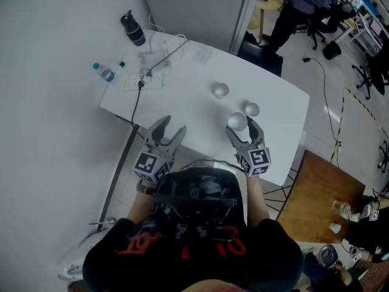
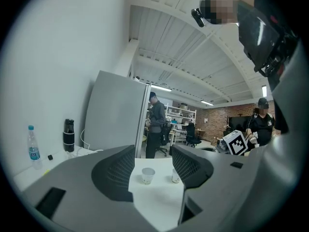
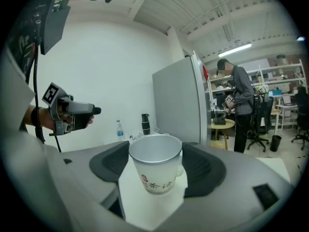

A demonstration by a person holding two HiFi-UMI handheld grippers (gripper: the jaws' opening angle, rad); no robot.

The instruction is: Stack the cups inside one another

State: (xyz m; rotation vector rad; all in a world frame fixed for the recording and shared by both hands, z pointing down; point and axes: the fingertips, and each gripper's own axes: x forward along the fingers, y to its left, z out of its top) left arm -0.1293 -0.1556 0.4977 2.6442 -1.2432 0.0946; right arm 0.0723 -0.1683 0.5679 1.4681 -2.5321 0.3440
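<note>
A white paper cup (image 3: pixel 155 172) with a silvery inner lining is gripped between the jaws of the right claw (image 1: pixel 241 128), which are set wide and pressed against either side of its upper wall. A small red emblem and a row of dark East Asian characters are printed on the cup's front; the characters are too small to be read with certainty. The cup is held upright and appears raised above the white worktop (image 1: pixel 200 123), near its front edge. Two more white paper cups are seen standing upright on the worktop: one (image 1: pixel 251 109) just beyond the held cup, the other (image 1: pixel 220 90) nearer the middle, apart from both. The left claw (image 1: pixel 173 128) is held over the front edge with its jaws spread and nothing between them. At the far left corner are seen a black cylindrical flask (image 1: pixel 133 28), a clear plastic water bottle with a blue label (image 1: pixel 104 72) and a white power strip (image 1: pixel 141 82); the bottle's label cannot be read
</note>
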